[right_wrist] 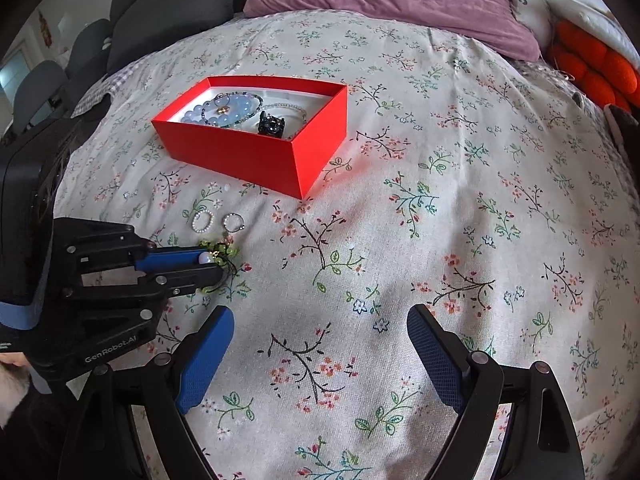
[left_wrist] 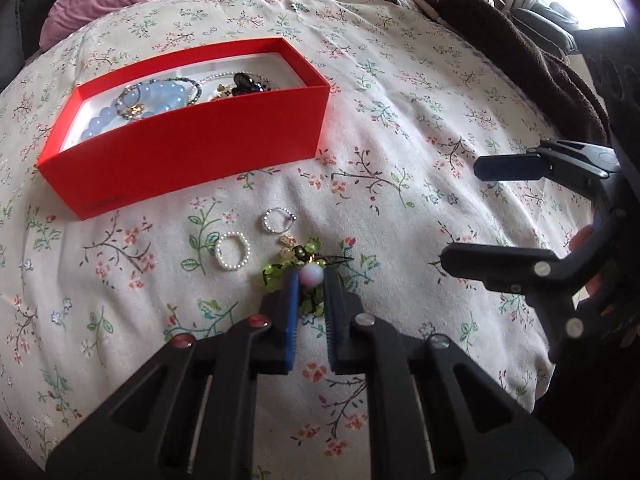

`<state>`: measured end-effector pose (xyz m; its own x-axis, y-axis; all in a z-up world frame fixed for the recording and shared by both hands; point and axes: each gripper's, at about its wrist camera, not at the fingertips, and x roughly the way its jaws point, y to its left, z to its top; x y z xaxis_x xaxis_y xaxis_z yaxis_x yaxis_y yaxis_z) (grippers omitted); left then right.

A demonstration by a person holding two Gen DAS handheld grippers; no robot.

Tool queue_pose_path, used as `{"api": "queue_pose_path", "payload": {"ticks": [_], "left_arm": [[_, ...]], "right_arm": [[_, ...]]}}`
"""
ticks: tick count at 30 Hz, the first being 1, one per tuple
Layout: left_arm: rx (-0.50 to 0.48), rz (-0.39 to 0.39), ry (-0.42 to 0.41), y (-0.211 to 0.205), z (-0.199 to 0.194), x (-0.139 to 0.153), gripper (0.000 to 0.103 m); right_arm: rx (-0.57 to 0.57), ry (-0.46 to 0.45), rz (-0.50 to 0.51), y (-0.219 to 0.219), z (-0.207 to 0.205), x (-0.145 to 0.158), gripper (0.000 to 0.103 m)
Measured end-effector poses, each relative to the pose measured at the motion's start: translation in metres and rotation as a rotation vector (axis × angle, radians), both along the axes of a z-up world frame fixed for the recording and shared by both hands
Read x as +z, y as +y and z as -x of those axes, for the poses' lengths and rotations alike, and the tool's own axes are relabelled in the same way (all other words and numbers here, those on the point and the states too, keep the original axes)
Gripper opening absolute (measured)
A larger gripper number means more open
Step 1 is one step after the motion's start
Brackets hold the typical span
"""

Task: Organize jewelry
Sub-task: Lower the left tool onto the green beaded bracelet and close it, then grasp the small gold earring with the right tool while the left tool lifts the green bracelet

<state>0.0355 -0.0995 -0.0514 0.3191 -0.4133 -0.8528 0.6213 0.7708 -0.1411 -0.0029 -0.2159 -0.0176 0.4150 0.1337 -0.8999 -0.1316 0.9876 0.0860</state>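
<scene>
Red box (left_wrist: 188, 160): on the floral cover (left_wrist: 400, 100), holding a blue bead bracelet (left_wrist: 160, 96) and dark pieces.
Left gripper (left_wrist: 312, 280): your jaws are clamped on the green bead piece (left_wrist: 304, 254) at its pale bead, low on the cover.
Right gripper (right_wrist: 320, 316): your jaws stand wide apart, holding nothing.
Rings: two pearl rings (left_wrist: 233, 250) lie just beyond the green piece, outside the box.

My bed's flowered sheet (right_wrist: 440, 200) carries the red box (left_wrist: 192, 160), two bead rings (left_wrist: 233, 250), green beaded jewelry (left_wrist: 308, 252), and a purple pillow (right_wrist: 392, 4).
</scene>
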Motion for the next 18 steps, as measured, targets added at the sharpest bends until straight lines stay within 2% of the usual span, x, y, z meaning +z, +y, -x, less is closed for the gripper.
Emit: {"api": "queue_pose_path", "payload": {"ticks": [11,18], "left_arm": [[0.074,0.092,-0.025,0.045,0.004,0.037,0.013],[0.119,0.101,-0.039,0.064,0.001,0.052,0.013]], "right_arm": [[0.057,-0.015,-0.039,0.019,-0.007,-0.004,0.09],[0.111,-0.038,-0.053,0.042,-0.013,-0.009,0.089]]}}
